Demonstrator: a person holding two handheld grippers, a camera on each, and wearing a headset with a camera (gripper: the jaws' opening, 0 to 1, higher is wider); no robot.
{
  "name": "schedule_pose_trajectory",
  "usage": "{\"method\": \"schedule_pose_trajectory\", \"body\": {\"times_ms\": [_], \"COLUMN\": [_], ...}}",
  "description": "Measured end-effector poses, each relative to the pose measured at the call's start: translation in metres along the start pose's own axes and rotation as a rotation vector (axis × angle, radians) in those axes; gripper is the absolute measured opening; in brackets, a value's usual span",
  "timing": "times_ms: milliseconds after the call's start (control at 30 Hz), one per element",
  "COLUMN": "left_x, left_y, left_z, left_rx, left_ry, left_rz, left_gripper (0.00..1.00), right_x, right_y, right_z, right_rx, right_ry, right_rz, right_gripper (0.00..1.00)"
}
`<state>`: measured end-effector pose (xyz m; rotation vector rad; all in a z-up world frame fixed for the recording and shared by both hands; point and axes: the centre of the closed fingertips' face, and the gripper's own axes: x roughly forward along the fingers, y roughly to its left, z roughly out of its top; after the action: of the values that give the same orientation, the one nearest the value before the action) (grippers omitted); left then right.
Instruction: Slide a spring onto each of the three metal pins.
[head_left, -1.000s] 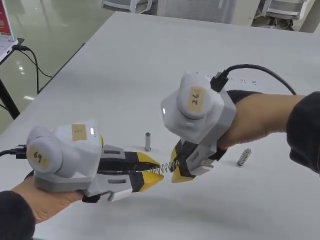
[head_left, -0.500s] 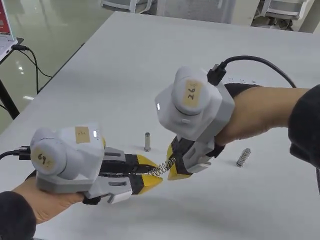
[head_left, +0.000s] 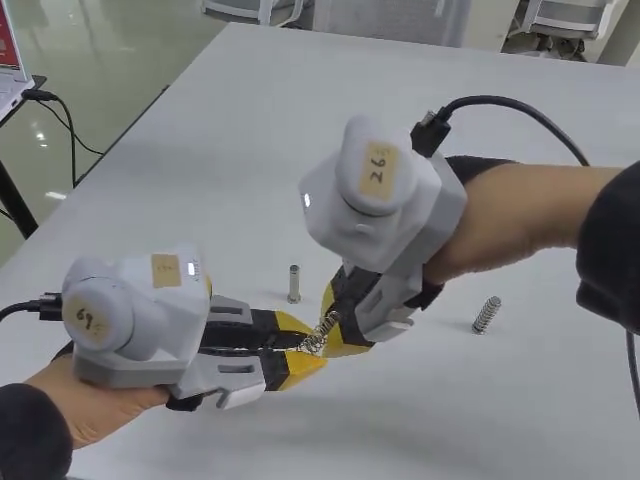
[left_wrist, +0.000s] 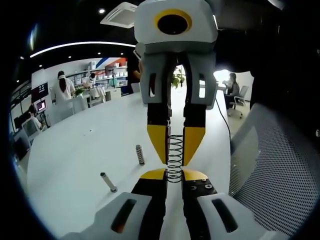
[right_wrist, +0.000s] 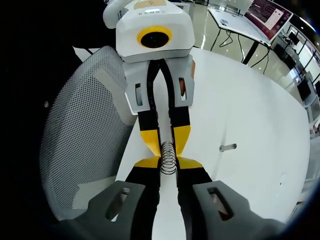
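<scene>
We hold one spring (head_left: 319, 337) mid-air, not yet on a pin.
Left gripper (head_left: 303, 347) and right gripper (head_left: 337, 324) both pinch it; next probably means freeing one end and aiming at the pin (head_left: 294, 283), 11 o'clock.

Coil spring (head_left: 321, 334) of thin bright wire, gripped at one end by the left gripper (left_wrist: 173, 175) and at the other by the right gripper (right_wrist: 168, 162). Metal pin (head_left: 294, 283), a short grey cylinder, stands upright just beyond. Second spring (head_left: 486, 314) lies loose on the table (head_left: 250, 120), well apart to the right.
</scene>
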<state>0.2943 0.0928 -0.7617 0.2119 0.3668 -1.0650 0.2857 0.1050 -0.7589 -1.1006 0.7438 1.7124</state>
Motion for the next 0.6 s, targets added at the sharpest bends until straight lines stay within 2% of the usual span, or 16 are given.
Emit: {"method": "schedule_pose_trajectory", "body": {"times_ms": [200, 600], "left_x": [0.0003, 0.0017], "left_y": [-0.0008, -0.0009], "left_z": [0.0005, 0.0009], "left_rx": [0.001, -0.005], "left_ry": [-0.002, -0.007], "left_rz": [-0.003, -0.003], "left_gripper": [0.08, 0.08], "right_x": [-0.0010, -0.0005], "right_y": [0.0007, 0.0009], "right_z": [0.0056, 0.0102], "right_rx": [-0.002, -0.013], "right_ry": [-0.016, -0.010], "right_rz": [0.004, 0.004], "right_gripper": [0.13, 0.13]}}
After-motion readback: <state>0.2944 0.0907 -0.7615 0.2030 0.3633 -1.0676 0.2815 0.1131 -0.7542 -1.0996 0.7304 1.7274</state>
